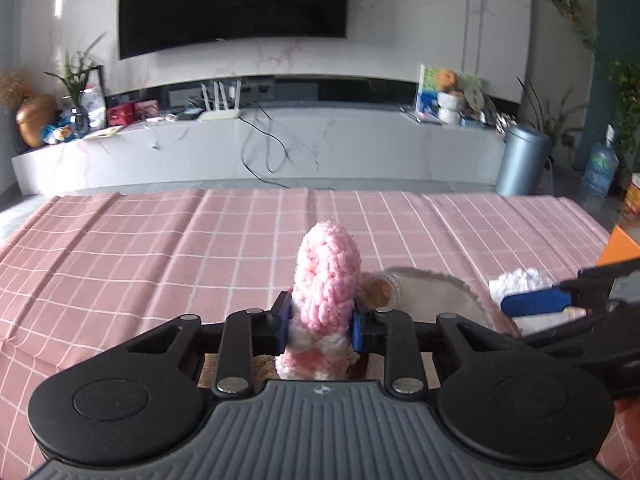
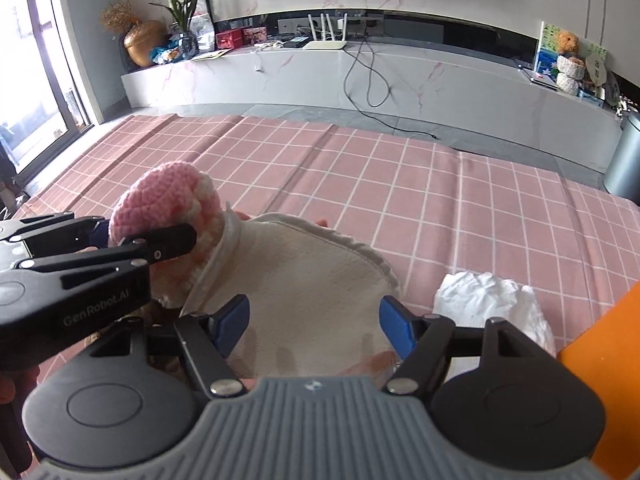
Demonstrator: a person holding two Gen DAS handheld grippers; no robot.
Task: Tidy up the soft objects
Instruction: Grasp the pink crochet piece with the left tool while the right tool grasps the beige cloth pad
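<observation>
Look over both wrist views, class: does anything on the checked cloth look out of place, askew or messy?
Mostly tidy. The white crumpled cloth lies bunched near the orange box, unfolded. The cream towel lies rumpled with its left edge curled up. The pink crocheted item stands upright only because the left gripper pinches it.

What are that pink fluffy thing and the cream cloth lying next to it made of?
The pink thing looks crocheted from chunky plush yarn: fat looped stitches show, pink on top, white and pink lower down. The cream cloth looks like soft towelling or fleece, matte and nubbly, with a stitched, slightly frilled edge. The exact fibre is not clear.
</observation>
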